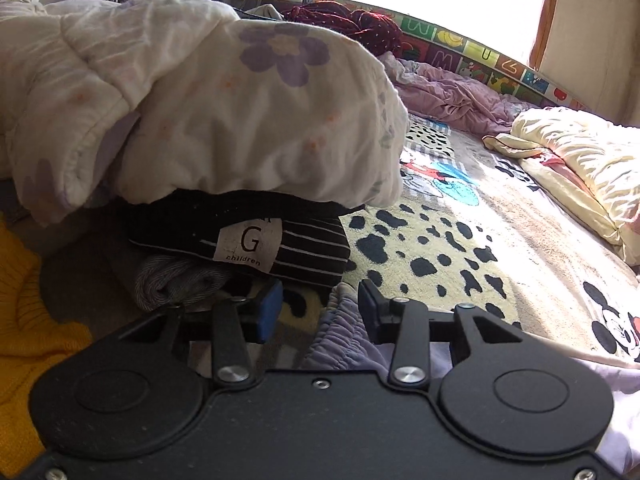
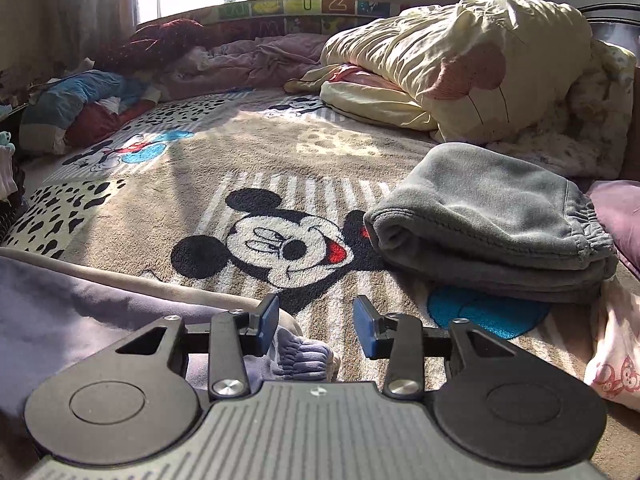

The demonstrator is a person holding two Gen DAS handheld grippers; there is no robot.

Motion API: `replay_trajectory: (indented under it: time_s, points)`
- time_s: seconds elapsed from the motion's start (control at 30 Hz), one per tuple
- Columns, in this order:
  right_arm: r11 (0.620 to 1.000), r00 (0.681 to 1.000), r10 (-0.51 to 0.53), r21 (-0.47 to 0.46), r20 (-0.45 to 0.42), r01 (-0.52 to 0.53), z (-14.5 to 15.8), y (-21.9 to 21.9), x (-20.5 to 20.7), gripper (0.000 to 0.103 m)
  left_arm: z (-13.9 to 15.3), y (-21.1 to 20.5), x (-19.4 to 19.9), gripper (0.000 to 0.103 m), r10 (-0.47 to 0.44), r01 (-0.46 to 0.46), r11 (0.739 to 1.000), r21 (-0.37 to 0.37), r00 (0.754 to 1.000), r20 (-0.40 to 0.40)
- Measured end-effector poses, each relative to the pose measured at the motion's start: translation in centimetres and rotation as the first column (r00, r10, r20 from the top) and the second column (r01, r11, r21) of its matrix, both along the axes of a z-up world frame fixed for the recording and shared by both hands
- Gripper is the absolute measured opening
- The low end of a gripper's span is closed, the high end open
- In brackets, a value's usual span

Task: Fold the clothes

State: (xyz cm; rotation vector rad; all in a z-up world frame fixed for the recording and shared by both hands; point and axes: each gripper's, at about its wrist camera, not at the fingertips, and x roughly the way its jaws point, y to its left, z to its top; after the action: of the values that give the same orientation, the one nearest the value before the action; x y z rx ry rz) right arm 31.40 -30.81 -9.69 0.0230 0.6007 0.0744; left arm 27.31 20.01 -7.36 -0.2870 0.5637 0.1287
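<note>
The blanket [image 2: 280, 152] is beige, printed with a black-and-white cartoon mouse, blue patches and cream panels of black spots. On it, a white quilt [image 1: 224, 100] with purple flowers tops a black garment [image 1: 304, 248] with thin white stripes, a yellow knit [image 1: 24, 312] left of that. Right of the mouse face lie grey folded trousers [image 2: 492, 216], pale yellow bedding [image 2: 460, 60] behind; nearest, lilac cloth [image 2: 80, 312] and blue-padded black fingers [image 2: 268, 320].
</note>
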Motion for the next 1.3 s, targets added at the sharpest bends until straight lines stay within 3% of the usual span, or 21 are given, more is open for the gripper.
replay_trajectory:
  time_s: [0.07,0.13,0.2,0.23,0.4,0.57,0.8,0.97,1.07,1.2,1.3]
  points:
    - [1.000,0.999,0.013,0.025,0.050,-0.014,0.8,0.7,-1.5,0.042,-0.4,-1.3,-1.3,0.040,-0.071,0.072,0.997,-0.030,0.997,0.026]
    - [0.995,0.996,0.072,0.062,0.054,-0.075,1.1,2.0,-2.9,0.042,-2.4,-2.9,-1.1,0.041,-0.073,0.075,0.997,0.028,0.995,-0.069]
    - [0.990,0.990,0.138,0.029,-0.039,-0.137,-0.4,4.1,-3.0,0.042,-4.5,-3.2,-0.3,0.041,-0.064,0.070,0.997,0.036,0.986,-0.154]
    - [0.989,0.986,0.149,0.016,-0.073,-0.148,-1.0,4.7,-3.1,0.042,-4.5,-3.2,-0.3,0.041,-0.058,0.063,0.998,0.030,0.985,-0.161]
    - [0.994,0.993,0.102,0.054,-0.059,-0.099,-0.8,3.9,-5.0,0.040,-0.8,-1.7,-3.8,0.044,-0.013,0.009,0.999,-0.051,0.997,-0.079]
    - [0.994,0.997,0.050,0.099,-0.050,-0.045,-0.6,3.0,-6.9,0.042,1.3,-1.0,-7.7,0.044,0.017,-0.025,0.991,-0.134,0.998,-0.057]
    - [0.957,0.992,-0.079,0.271,-0.100,0.103,-1.4,-0.1,-9.0,0.042,6.3,-0.4,-14.3,0.053,0.027,-0.028,0.973,-0.229,1.000,-0.004]
    - [0.875,0.965,-0.203,0.412,-0.169,0.256,-3.0,-2.3,-8.8,0.044,7.2,-0.8,-16.8,0.059,-0.024,0.022,0.960,-0.281,1.000,-0.002]
    - [0.768,0.941,-0.235,0.546,-0.244,0.333,-4.5,-3.7,-7.7,0.047,5.2,-1.0,-16.3,0.059,-0.022,0.005,0.954,-0.301,0.998,-0.051]
    - [0.628,0.909,-0.272,0.657,-0.317,0.417,-6.2,-5.1,-5.8,0.054,0.7,-0.3,-14.0,0.059,-0.023,-0.020,0.903,-0.430,0.995,-0.093]
    - [0.524,0.890,-0.282,0.719,-0.358,0.456,-7.1,-5.8,-4.7,0.056,-2.5,1.3,-12.2,0.059,0.037,-0.085,0.837,-0.541,0.994,-0.100]
